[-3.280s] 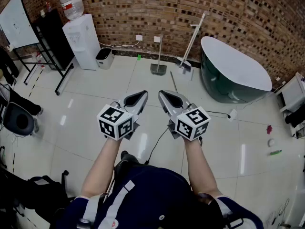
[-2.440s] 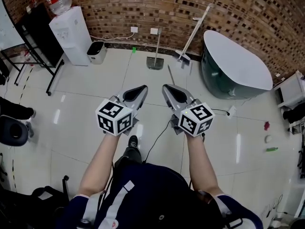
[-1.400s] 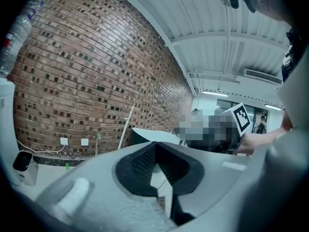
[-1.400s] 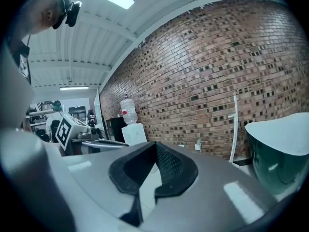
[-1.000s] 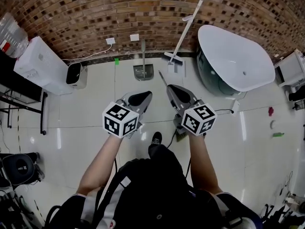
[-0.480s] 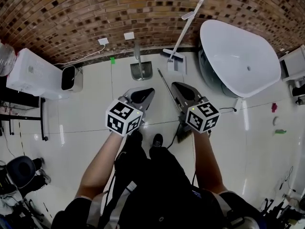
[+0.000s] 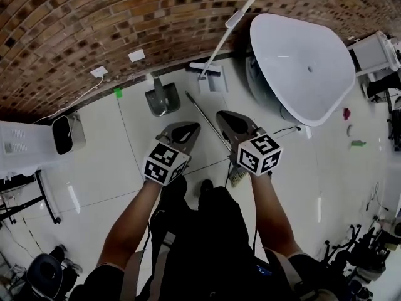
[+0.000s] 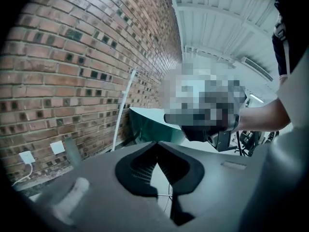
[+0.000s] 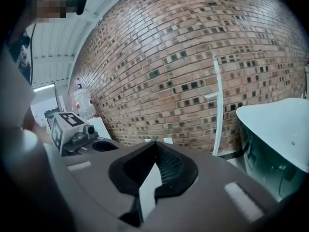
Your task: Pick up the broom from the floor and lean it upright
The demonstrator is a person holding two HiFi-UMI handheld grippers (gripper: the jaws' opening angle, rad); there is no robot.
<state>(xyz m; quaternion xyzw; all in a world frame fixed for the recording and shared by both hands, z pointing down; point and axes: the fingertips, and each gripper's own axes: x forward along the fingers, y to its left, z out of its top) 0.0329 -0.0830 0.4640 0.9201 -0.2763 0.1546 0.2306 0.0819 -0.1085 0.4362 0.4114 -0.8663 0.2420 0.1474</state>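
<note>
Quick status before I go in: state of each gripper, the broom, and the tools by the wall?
Left gripper: shut, empty.
Right gripper: shut, empty.
Broom: lying flat on the floor, not gripped.
Dustpan: standing upright at the wall.
White mop: leaning on the wall.

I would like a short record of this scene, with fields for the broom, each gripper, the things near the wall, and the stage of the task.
broom: lying flat on the tiled floor, handle end towards the brick wall, bristles near the person's feet
left gripper: shut, empty, left of the broom handle
right gripper: shut, empty, above the broom in the head view
at the wall: dustpan and white mop, both leaning upright
right side: white bathtub
task stage: broom not yet picked up
</note>
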